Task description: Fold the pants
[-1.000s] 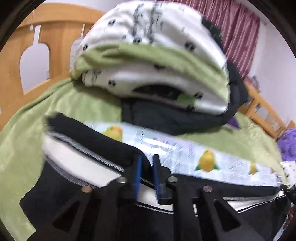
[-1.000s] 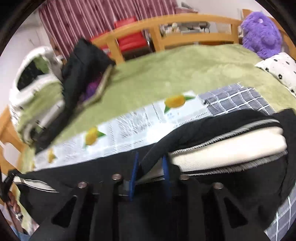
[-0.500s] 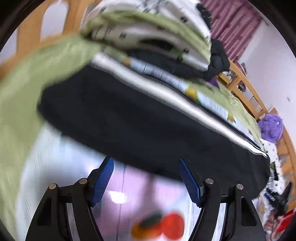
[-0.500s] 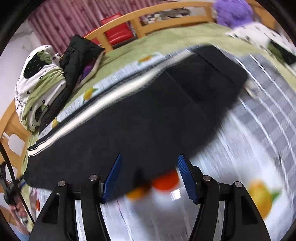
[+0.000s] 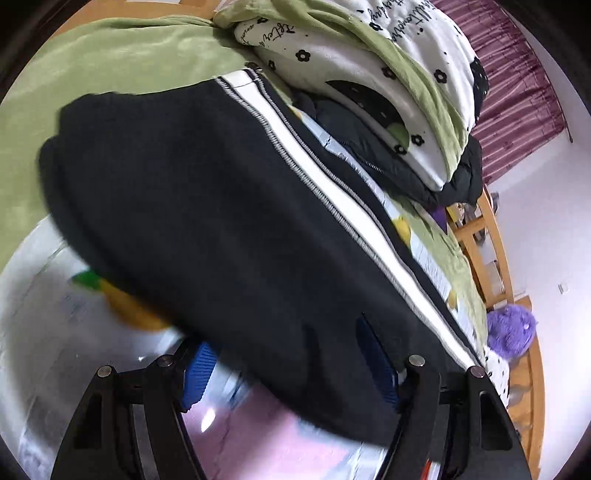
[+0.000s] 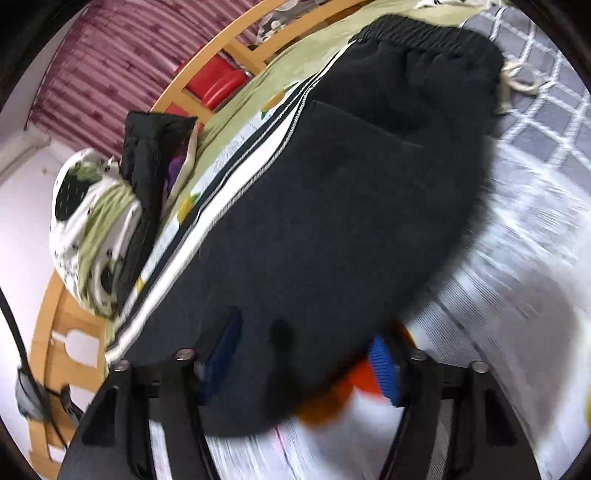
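Lying flat on the bed, black pants already folded leg over leg lengthwise. Left tongs released but closing, straddling the near edge. Right tongs likewise unclenched, closing over the hem. Left to do: folding crosswise toward the waistband.

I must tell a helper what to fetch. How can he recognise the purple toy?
Start at the green blanket covering the bed, then follow the wooden bed rail past the black pants. The purple plush toy sits beside that rail, the only fuzzy violet thing there.
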Action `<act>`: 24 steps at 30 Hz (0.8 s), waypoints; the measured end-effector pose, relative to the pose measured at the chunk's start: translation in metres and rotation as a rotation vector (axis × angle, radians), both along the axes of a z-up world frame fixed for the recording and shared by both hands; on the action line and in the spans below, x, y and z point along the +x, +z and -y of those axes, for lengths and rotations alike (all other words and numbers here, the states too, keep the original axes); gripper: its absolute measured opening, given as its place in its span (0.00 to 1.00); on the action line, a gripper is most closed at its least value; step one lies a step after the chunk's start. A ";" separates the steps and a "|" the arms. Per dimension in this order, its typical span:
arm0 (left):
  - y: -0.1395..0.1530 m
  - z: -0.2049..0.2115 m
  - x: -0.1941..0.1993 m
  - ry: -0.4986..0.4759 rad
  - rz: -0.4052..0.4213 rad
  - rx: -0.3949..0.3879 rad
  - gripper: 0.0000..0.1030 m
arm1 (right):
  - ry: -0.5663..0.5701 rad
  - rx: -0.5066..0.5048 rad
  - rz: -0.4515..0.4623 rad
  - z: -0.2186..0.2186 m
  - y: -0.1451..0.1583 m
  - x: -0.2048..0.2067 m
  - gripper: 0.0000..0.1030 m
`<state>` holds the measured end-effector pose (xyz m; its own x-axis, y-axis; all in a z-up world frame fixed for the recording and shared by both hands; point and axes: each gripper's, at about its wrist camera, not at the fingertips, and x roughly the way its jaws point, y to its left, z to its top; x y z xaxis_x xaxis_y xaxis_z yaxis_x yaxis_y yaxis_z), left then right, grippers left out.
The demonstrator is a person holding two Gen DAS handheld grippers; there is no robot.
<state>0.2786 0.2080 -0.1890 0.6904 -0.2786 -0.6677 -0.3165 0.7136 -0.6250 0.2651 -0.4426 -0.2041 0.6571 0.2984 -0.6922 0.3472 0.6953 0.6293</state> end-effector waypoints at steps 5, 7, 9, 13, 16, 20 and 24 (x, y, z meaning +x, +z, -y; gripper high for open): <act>0.004 0.003 0.011 0.042 -0.067 0.095 0.14 | -0.070 0.075 -0.012 0.011 -0.002 0.012 0.15; 0.018 0.004 -0.003 0.028 -0.048 0.096 0.12 | -0.073 0.082 0.022 0.016 0.013 -0.001 0.09; 0.041 0.007 -0.025 -0.017 -0.005 0.106 0.12 | -0.063 0.065 0.059 0.020 0.034 -0.021 0.05; 0.071 0.020 -0.084 -0.078 0.034 0.190 0.12 | -0.032 0.015 0.065 0.026 0.062 -0.068 0.05; 0.069 0.019 -0.128 -0.105 0.011 0.175 0.12 | 0.008 -0.020 0.053 0.028 0.073 -0.111 0.05; 0.054 0.025 -0.181 -0.123 -0.040 0.200 0.12 | 0.049 -0.089 0.013 0.030 0.070 -0.165 0.05; 0.036 0.024 -0.203 -0.111 -0.116 0.207 0.17 | 0.048 -0.074 -0.048 0.036 0.048 -0.200 0.10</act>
<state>0.0759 0.1842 -0.1525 0.5788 -0.1976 -0.7912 -0.2899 0.8570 -0.4261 0.0654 -0.4785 -0.1560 0.6085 0.2761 -0.7440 0.3409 0.7557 0.5592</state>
